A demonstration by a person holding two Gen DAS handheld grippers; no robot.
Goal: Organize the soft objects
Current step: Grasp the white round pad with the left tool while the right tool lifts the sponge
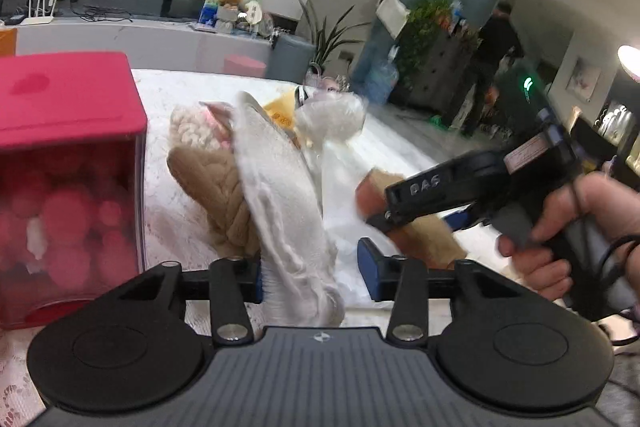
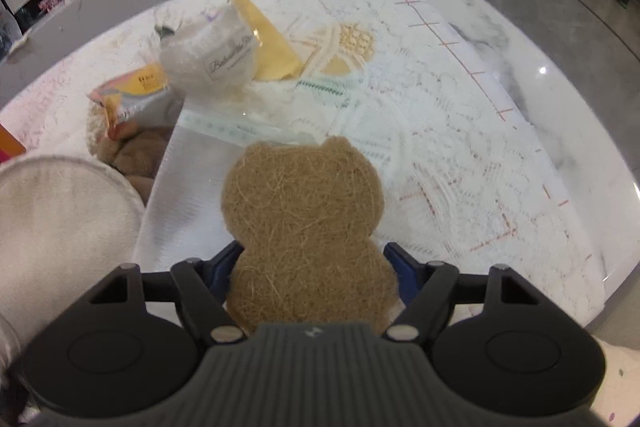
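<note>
A: Right gripper (image 2: 312, 267) first. It's got the brown bear-shaped scrubber (image 2: 304, 227) between its blue fingers (image 2: 224, 267), held out flat over the lace tablecloth (image 2: 460, 131).

B: Pinched, then?

A: Looks it. The fingers sit against the scrubber's narrow waist on both sides, and from the left wrist view the same gripper (image 1: 384, 215) is clamped on the scrubber (image 1: 424, 235), with the person's hand (image 1: 576, 223) on the grip at the right.

B: And the left gripper (image 1: 312, 267)?

A: Its fingers (image 1: 370, 267) stand apart, with a white fluffy cloth pad (image 1: 280, 187) draped up between them. The left finger touches the pad; the right one is clear of it. I'd call that spread, not squeezing.

B: What's around?

A: Near left, a pink storage box (image 1: 68, 107) with a see-through front and pink balls inside. Behind the white pad lies a tan knitted piece (image 1: 208, 183), and past that a cream knitted one (image 1: 192, 127). Further back, a white fluffy ball in clear wrap (image 1: 332, 119).

B: Same from the right wrist?

A: Yes, the wrapped ball (image 2: 208, 59) has a label, with a yellow cloth (image 2: 268, 43) just behind and an orange packet (image 2: 132, 95) to its left. The white pad (image 2: 60, 227) fills the near left.
</note>
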